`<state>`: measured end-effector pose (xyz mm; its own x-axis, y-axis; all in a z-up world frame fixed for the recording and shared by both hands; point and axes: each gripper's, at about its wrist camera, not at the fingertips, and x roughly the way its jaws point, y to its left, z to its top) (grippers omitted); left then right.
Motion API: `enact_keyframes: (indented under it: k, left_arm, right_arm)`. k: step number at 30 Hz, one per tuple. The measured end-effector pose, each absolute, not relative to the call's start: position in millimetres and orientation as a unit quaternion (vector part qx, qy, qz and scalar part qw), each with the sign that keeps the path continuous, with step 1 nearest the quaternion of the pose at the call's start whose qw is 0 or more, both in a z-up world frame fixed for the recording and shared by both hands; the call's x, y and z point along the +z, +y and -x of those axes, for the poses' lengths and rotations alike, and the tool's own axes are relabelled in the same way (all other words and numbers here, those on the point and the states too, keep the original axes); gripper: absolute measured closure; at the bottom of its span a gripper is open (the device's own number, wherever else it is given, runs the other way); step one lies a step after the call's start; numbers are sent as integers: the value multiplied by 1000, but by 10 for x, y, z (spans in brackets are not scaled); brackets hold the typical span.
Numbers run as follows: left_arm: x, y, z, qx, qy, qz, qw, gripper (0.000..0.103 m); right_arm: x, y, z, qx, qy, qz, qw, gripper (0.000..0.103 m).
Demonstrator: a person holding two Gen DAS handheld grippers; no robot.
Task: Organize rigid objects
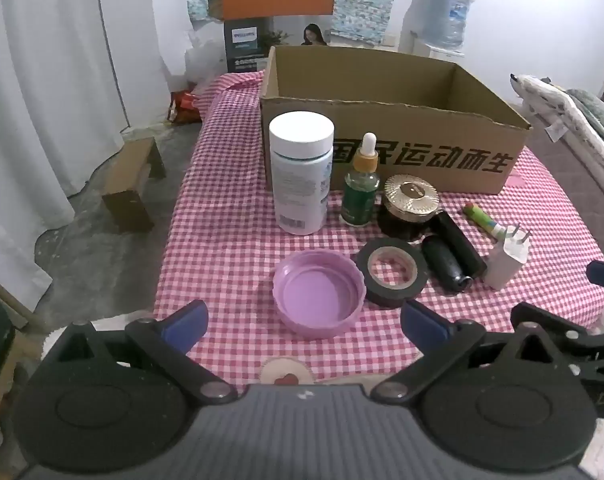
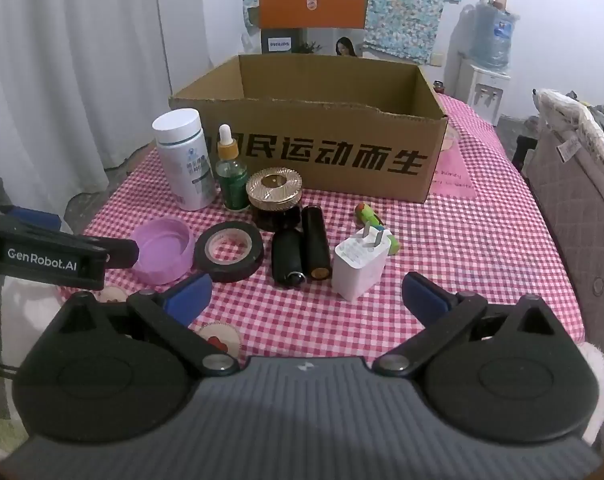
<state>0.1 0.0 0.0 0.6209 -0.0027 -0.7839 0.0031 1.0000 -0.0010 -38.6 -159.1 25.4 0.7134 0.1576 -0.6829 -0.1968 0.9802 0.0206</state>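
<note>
On the checked cloth stand a white bottle [image 1: 301, 174] [image 2: 185, 159], a green dropper bottle [image 1: 362, 184] [image 2: 231, 174] and a gold-lidded jar [image 1: 410, 208] [image 2: 274, 196]. In front lie a purple lid [image 1: 318, 299] [image 2: 163, 255], a black tape roll [image 1: 392, 271] [image 2: 228, 251], two black cylinders [image 1: 454, 254] [image 2: 302, 252], a white plug adapter [image 1: 506, 261] [image 2: 360, 265] and a green lighter [image 1: 482, 219] [image 2: 376, 222]. My left gripper [image 1: 304, 322] is open just short of the purple lid. My right gripper [image 2: 306, 294] is open just short of the adapter. Both hold nothing.
An open cardboard box [image 1: 394, 120] [image 2: 314, 136] stands behind the objects. The table drops off at the left edge, with a curtain [image 1: 41, 100] and a small box [image 1: 131, 184] on the floor. A padded chair back [image 2: 578, 184] stands at the right.
</note>
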Motion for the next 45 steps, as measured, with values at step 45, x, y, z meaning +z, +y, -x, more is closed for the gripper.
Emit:
enact_keyframes:
  k: [45]
  left_arm:
    - [-1,-69,-15,-3,438,-24,899,0]
  right_arm:
    - [289,-1562,417,110,373,28,921,1]
